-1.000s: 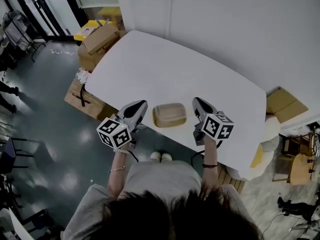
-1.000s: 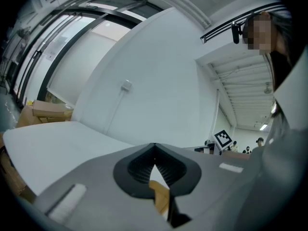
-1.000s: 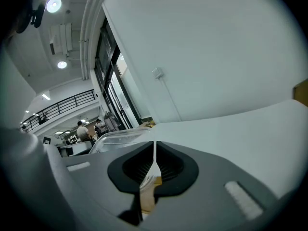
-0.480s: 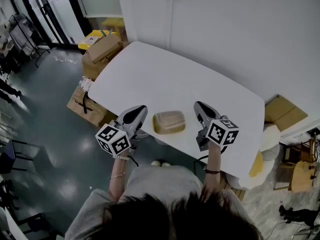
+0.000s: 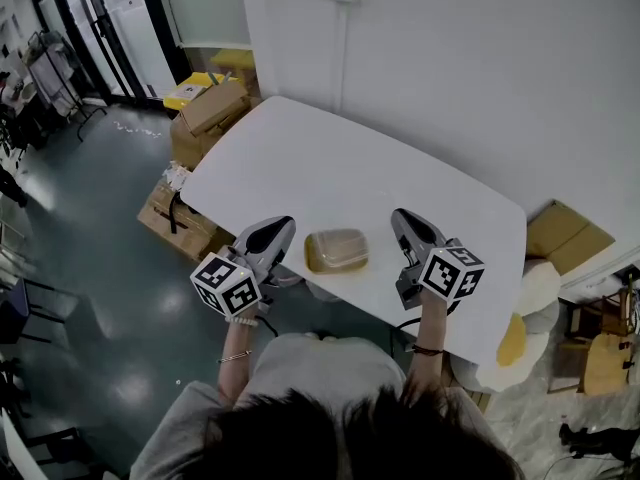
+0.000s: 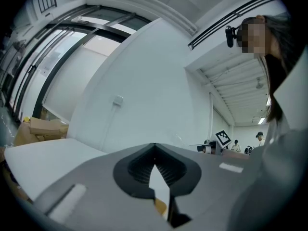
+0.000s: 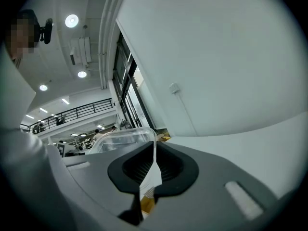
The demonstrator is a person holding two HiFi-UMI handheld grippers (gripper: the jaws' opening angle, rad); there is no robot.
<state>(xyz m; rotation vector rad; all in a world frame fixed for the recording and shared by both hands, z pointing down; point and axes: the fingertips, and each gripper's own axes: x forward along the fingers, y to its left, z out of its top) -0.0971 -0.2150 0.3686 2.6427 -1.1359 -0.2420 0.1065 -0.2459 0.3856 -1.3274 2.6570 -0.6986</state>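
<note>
While the box (image 5: 336, 251) sits untouched on the counter (image 5: 330, 163), lid on, the left tongs (image 5: 284, 225) hover just left of it and the right tongs (image 5: 401, 216) just right, both 2 pressed together, gripping nothing.

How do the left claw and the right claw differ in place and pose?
The left claw is left of the clear box and leans right; the right claw is right of it and leans left. The left claw barely crosses the table edge, its marker cube over the floor; the right claw sits over the table. Both are shut, empty and apart from the box.
</note>
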